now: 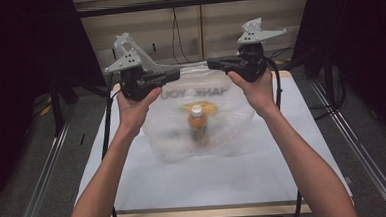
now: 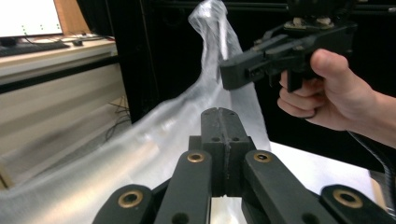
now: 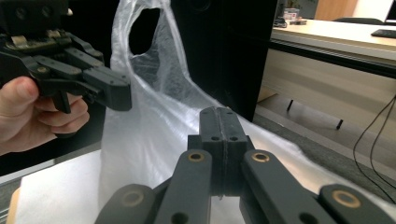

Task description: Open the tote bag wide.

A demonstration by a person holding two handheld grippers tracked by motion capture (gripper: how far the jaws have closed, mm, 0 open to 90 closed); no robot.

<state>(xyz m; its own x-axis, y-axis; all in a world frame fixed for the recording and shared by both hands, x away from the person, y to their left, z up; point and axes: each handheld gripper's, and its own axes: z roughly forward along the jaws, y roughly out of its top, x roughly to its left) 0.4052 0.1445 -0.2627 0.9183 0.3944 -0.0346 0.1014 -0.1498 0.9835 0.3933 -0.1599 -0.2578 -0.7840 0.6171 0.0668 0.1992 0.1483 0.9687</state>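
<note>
We see a thin, translucent, crinkled plastic bag between our matt black plastic grippers, left gripper and right gripper, with dull brass-coloured pivots; beneath them a smooth white sheet.

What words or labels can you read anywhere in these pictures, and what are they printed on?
"HANK YOU", seen mirrored through the plastic bag held up by both grippers; most likely "THANK YOU" with the first letter hidden behind the left gripper.
The bottle inside the bag has a label, too blurred to read.
The monitor in the left gripper view shows small marks, too small to read.
</note>
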